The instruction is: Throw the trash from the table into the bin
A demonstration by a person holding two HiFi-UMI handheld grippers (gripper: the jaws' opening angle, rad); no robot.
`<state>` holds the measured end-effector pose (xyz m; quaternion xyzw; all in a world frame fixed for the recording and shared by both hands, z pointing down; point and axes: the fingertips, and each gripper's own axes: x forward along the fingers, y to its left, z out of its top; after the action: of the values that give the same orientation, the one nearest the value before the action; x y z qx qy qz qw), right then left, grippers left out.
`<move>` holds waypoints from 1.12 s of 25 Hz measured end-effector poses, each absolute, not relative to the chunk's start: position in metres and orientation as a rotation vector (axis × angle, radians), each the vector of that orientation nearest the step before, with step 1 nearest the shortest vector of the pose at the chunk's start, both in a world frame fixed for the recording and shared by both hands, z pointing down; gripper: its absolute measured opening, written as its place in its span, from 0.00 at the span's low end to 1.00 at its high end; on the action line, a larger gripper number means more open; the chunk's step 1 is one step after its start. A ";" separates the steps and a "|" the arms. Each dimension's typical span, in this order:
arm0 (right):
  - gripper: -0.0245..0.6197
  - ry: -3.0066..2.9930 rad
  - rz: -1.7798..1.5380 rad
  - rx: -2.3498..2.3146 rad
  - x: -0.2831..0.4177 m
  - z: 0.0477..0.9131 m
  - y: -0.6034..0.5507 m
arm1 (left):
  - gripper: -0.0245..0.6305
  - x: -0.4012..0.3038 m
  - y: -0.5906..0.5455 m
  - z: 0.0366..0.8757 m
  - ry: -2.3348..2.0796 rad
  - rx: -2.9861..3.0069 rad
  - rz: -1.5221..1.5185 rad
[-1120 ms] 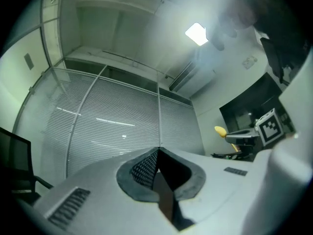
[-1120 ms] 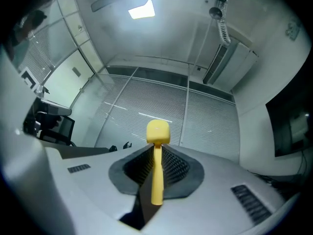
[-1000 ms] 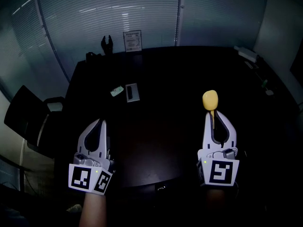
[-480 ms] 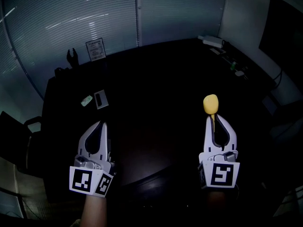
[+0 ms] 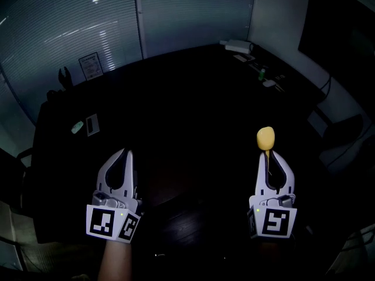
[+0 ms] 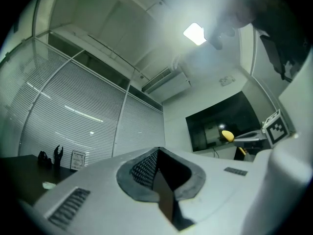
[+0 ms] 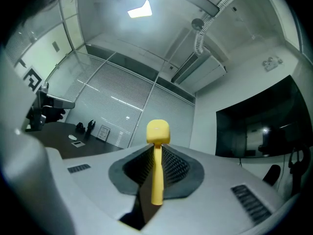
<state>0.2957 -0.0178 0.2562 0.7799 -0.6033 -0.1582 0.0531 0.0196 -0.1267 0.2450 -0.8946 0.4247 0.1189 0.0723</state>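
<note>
The yellow stick (image 5: 265,138), a thin stem with a rounded, thicker head, is clamped by its stem between the two jaws of the right gripper (image 5: 269,155). In the right gripper view the stick (image 7: 157,170) stands upright in the middle of the jaws. The ribbed pads press on the stem from both sides, and the head rises clear above the jaw tips. In the head view the head pokes out just past the tips, pointing away from the person, and the stick hangs over the dark table (image 5: 176,98) near its right edge without touching it.

The left gripper (image 5: 123,152) is held level with the right one and well apart from it, at the left of the head view, and the person's forearm (image 5: 114,262) shows behind its marker cube. Its own view shows the jaws (image 6: 157,153) pressed together with nothing between them. That view also catches the right gripper off to the side with the yellow head (image 6: 227,135) at its tip.

Far off on the left part of the table lie a small pale scrap (image 5: 77,127) and, just beside it, a flat rectangular card (image 5: 92,124). A framed sign (image 5: 90,66) stands upright at the table's far edge against the blinds (image 5: 70,28), and a few small items (image 5: 237,44) sit at the far right corner.
</note>
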 end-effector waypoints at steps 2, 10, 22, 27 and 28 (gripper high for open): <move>0.12 -1.833 -0.474 2.361 0.333 0.262 0.001 | 0.04 0.057 -0.107 0.248 1.284 -2.687 0.361; 0.12 -1.863 -0.383 2.324 0.445 0.297 0.059 | 0.04 0.172 -0.035 0.273 1.332 -2.707 0.330; 0.12 -1.852 -0.260 2.342 0.484 0.339 0.072 | 0.04 0.203 -0.015 0.282 1.320 -2.717 0.260; 0.12 -1.835 -0.083 2.300 0.495 0.397 0.063 | 0.04 0.209 -0.014 0.285 1.295 -2.718 0.256; 0.12 -1.821 -0.031 2.289 0.499 0.414 0.061 | 0.04 0.209 -0.013 0.286 1.293 -2.719 0.251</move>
<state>0.4987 0.0607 0.4138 0.7780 -0.6189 -0.0105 0.1079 0.2094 -0.0135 0.2858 -0.8983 0.4272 0.0829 0.0603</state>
